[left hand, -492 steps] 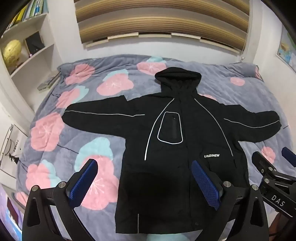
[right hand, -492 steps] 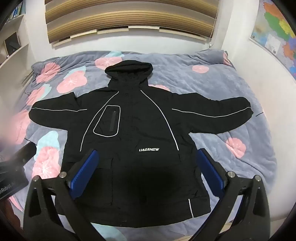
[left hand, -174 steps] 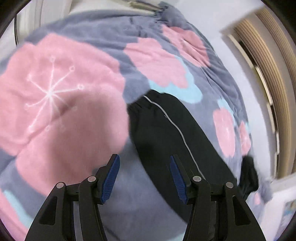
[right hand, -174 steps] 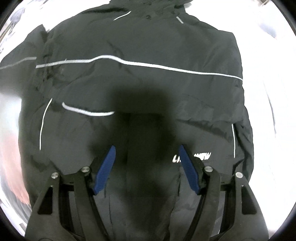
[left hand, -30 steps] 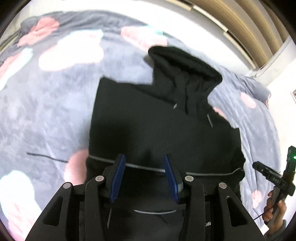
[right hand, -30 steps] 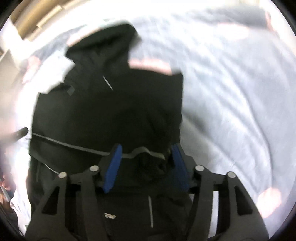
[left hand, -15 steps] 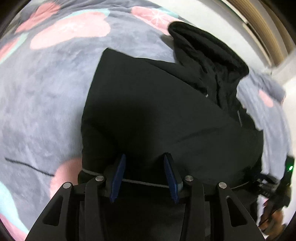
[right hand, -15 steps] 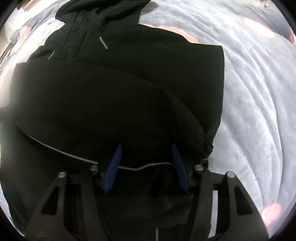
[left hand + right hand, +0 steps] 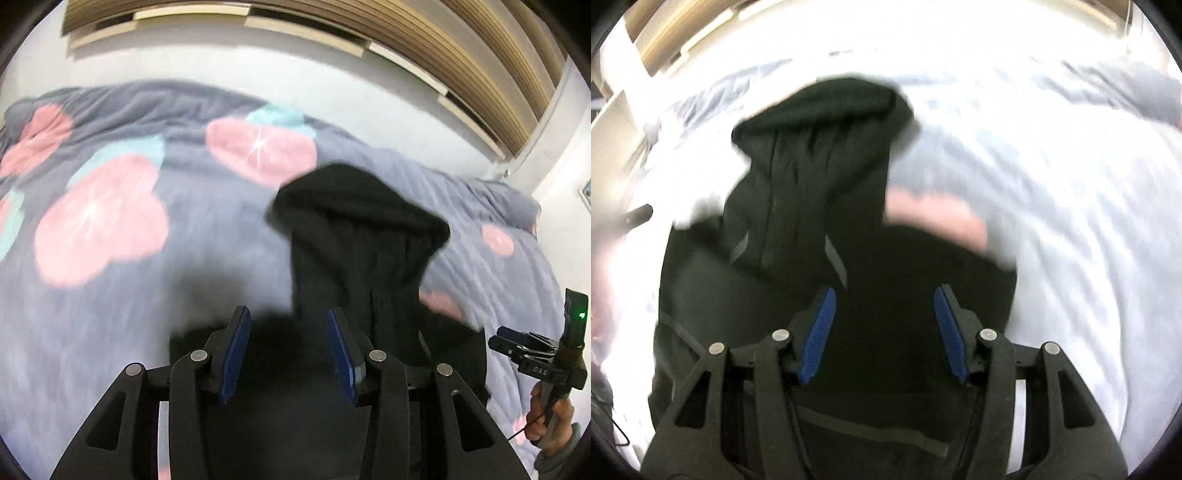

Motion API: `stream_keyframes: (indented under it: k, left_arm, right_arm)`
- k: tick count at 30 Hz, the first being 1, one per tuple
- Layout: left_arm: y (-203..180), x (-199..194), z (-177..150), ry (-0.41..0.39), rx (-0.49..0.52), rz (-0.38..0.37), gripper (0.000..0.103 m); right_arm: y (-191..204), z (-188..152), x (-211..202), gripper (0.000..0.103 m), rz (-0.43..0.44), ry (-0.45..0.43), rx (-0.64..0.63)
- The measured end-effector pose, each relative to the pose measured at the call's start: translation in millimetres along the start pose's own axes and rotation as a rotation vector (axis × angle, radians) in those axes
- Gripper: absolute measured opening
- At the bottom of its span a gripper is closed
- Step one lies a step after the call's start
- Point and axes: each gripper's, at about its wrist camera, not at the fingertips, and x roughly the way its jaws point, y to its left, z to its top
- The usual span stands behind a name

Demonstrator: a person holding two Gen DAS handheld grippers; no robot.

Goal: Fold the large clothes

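Jacket (image 9: 369,266): black, lying on the bed below both tongs, its body nearest the cameras and its hood pointing away toward the wall.
Left tongs (image 9: 288,354): blue ribbed pads spread apart, nothing between them; dark jacket cloth lies beneath the gap.
Right tongs (image 9: 882,328): blue ribbed pads likewise spread, holding nothing, over the jacket (image 9: 849,258) body.
Left view only: the right tongs (image 9: 532,354) at the far right edge, black, with a green light on the handle and the person's hand (image 9: 550,424) gripping it; whether their pads stand apart cannot be told from here.
Right view only: two short grey reflective strips (image 9: 834,258) beside the collar, and a grey stripe crossing the fabric low in the frame.
Jacket material: matte, smooth cloth with long creases running up into the hood (image 9: 827,122), which ends in a rounded, rolled rim.
Bedspread (image 9: 110,221): plush grey-lilac fleece printed with large pink blossoms and pale teal patches; washed out nearly white in the right view.
Wall (image 9: 258,66): white, behind the bed.
Slatted panel (image 9: 480,40): horizontal brown wooden slats, farthest of all.
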Motion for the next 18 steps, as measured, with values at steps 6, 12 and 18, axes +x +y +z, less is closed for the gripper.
stream_keyframes:
  k: [6,12,18]
  left_arm:
    - [10.6,66.3,50.1,0.053,-0.043,-0.004,0.045]
    - [22.0,136.0,75.2,0.113,-0.114,-0.01,0.045]
    - [19.4,175.2,74.0,0.136,-0.113,0.0,0.045]
  right_arm:
    - [-8.9,77.5,49.4,0.054,0.029,-0.06,0.101]
    - [-18.4,117.2,86.4,0.054,0.042,-0.065,0.144]
    - [-15.1,128.8,130.2,0.037,0.008,0.015,0.144]
